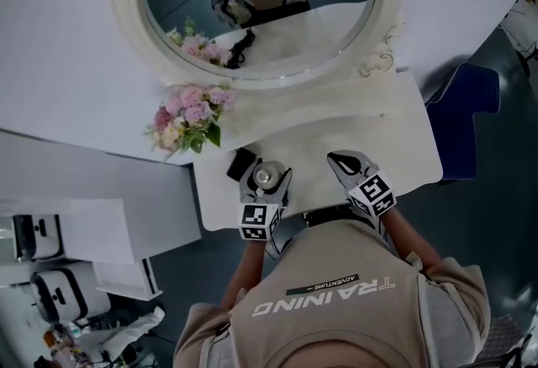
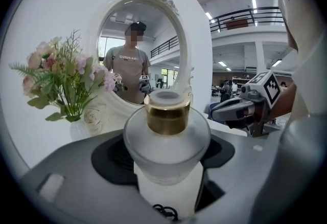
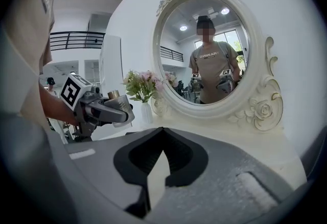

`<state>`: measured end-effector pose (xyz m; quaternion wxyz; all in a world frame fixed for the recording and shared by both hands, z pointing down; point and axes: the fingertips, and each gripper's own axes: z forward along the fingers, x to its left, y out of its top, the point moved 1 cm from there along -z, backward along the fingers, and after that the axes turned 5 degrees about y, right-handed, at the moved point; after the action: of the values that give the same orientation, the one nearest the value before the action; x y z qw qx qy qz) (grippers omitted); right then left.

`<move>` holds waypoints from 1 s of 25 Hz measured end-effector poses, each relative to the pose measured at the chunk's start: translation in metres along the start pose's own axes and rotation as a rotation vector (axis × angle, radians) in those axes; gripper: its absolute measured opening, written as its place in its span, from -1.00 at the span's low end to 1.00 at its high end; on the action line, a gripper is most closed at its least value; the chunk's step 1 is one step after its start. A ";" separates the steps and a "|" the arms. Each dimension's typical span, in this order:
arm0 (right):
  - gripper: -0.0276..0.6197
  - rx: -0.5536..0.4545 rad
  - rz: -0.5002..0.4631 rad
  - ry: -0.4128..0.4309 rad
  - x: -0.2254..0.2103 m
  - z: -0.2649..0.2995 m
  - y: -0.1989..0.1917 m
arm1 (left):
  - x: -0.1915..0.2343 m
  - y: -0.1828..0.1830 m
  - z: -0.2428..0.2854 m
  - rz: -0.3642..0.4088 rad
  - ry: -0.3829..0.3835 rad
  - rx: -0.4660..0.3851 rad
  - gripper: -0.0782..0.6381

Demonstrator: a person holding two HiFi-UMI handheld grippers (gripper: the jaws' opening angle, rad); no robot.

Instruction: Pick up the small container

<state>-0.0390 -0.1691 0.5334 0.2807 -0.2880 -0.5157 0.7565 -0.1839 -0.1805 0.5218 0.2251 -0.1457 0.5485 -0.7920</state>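
The small container [image 2: 166, 138] is a frosted glass jar with a gold collar, and it stands upright between the jaws of my left gripper [image 2: 166, 159], which is shut on it. In the head view the small container [image 1: 267, 176] sits in the left gripper [image 1: 267, 183] over the near part of the white dressing table [image 1: 395, 135]. The right gripper view shows the left gripper [image 3: 110, 110] holding the small container [image 3: 114, 97] off the tabletop. My right gripper [image 1: 345, 163] hovers to the right, shut and empty, its jaws meeting at the tips [image 3: 161, 159].
A black object [image 1: 241, 164] lies just left of the held container. A vase of pink flowers [image 1: 189, 116] stands at the table's back left. The oval white-framed mirror [image 1: 261, 5] rises behind. A blue chair [image 1: 462, 114] is to the right, white cabinets [image 1: 92, 223] to the left.
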 end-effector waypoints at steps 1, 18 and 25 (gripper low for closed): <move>-0.91 -0.006 -0.007 0.003 0.001 0.000 0.006 | 0.001 0.005 -0.001 0.007 -0.006 -0.005 0.20; -0.91 -0.122 -0.096 -0.033 0.004 -0.026 0.074 | -0.005 0.059 -0.010 0.042 0.009 -0.080 0.20; -0.91 -0.155 -0.095 -0.018 0.010 -0.029 0.085 | -0.007 0.073 -0.015 0.027 0.013 -0.082 0.20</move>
<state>-0.0352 -0.1702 0.4428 0.2884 -0.2772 -0.5883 0.7028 -0.1709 -0.1870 0.4484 0.2259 -0.1423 0.5837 -0.7668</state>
